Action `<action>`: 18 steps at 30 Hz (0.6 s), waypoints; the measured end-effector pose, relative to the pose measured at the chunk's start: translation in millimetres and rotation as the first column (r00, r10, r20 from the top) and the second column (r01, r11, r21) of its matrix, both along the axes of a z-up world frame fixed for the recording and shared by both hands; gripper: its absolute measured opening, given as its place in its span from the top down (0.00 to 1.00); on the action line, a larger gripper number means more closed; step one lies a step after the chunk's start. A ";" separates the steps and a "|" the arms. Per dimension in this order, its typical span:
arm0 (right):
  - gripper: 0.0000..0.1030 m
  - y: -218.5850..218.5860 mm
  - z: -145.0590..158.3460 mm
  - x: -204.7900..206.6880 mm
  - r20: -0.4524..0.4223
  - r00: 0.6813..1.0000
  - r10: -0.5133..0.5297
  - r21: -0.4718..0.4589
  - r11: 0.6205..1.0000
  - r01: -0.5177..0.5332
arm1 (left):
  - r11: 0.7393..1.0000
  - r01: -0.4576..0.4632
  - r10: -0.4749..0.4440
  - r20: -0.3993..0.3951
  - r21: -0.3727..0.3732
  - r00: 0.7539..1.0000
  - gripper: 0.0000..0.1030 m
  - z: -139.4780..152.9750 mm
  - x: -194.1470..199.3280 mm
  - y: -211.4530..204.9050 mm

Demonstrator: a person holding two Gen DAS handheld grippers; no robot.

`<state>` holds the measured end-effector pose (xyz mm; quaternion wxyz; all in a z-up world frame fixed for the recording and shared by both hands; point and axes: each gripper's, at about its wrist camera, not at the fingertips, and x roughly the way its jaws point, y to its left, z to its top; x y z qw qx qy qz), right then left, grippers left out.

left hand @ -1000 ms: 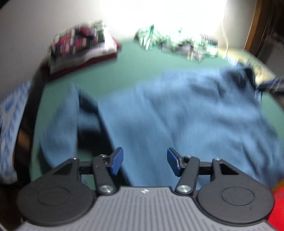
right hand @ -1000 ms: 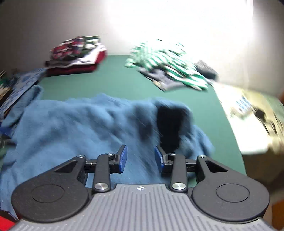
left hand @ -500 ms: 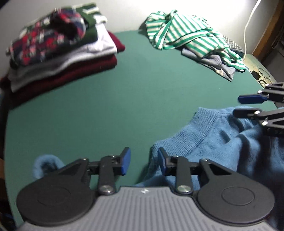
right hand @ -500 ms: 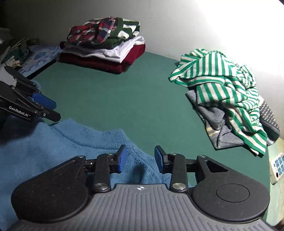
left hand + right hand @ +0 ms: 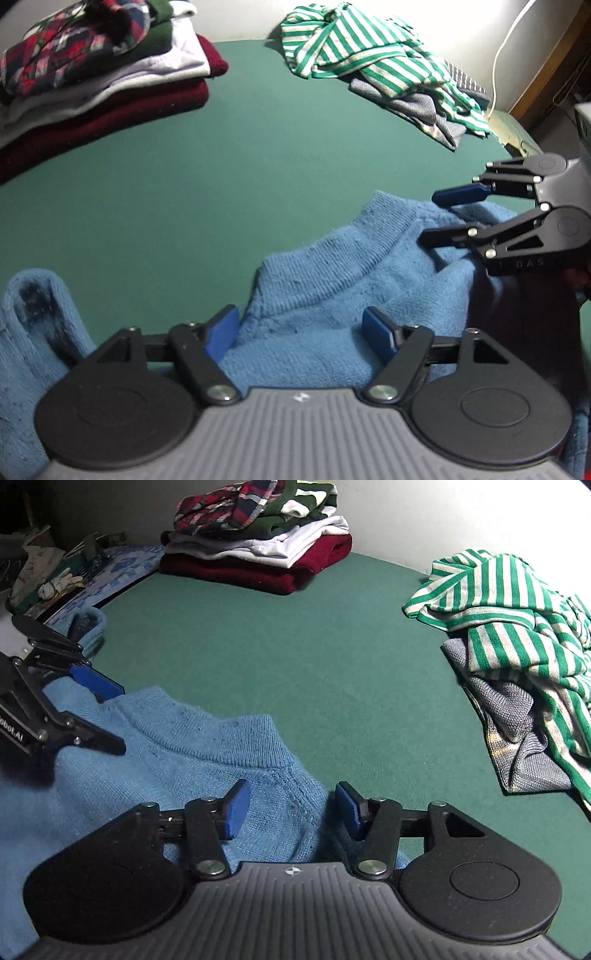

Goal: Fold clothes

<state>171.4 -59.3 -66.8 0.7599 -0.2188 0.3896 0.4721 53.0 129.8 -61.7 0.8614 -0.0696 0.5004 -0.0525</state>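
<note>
On green felt (image 5: 258, 155), both tongs (image 5: 301, 332) (image 5: 291, 808) gape over seemingly ribbed-knit blue sweater (image 5: 332, 280).

Dim, sharp fisheye views, blown-out glare on the wall (image 5: 461, 22) (upper right), curved edges.

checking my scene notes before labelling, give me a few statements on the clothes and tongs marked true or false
1. The blue knitted sweater lies on the green table surface. True.
2. Both the left tongs and the right tongs are clamped on fabric. False: both stand open.
3. The green-and-white striped shirt is folded on the stack. False: it lies crumpled, apart from it.
4. A dark red garment sits at the bottom of the folded stack. True.
</note>
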 end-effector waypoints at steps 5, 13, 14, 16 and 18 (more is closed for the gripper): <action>0.79 -4.7 -2.0 -10.5 0.089 0.996 -0.027 0.018 1.000 0.025 | 0.999 -0.051 0.051 0.023 -0.015 0.998 0.35 -0.7 -2.4 1.5; 0.92 -6.9 21.0 -12.8 0.118 0.988 -0.095 0.089 0.992 0.085 | 0.987 -0.146 0.150 0.059 -0.061 0.987 0.74 1.1 -1.7 11.9; 0.92 -5.2 26.0 -12.3 0.129 0.986 -0.101 0.100 0.991 0.088 | 0.984 -0.159 0.164 0.060 -0.079 0.985 0.79 3.0 1.1 16.5; 0.93 -0.9 34.2 -11.6 0.166 0.980 -0.110 0.114 0.989 0.091 | 0.983 -0.162 0.168 0.075 -0.084 0.983 0.90 9.7 10.0 22.5; 0.93 2.6 41.7 -8.6 0.186 0.973 -0.137 0.135 0.984 0.112 | 0.982 -0.166 0.174 0.100 -0.090 0.980 0.94 20.4 19.9 27.7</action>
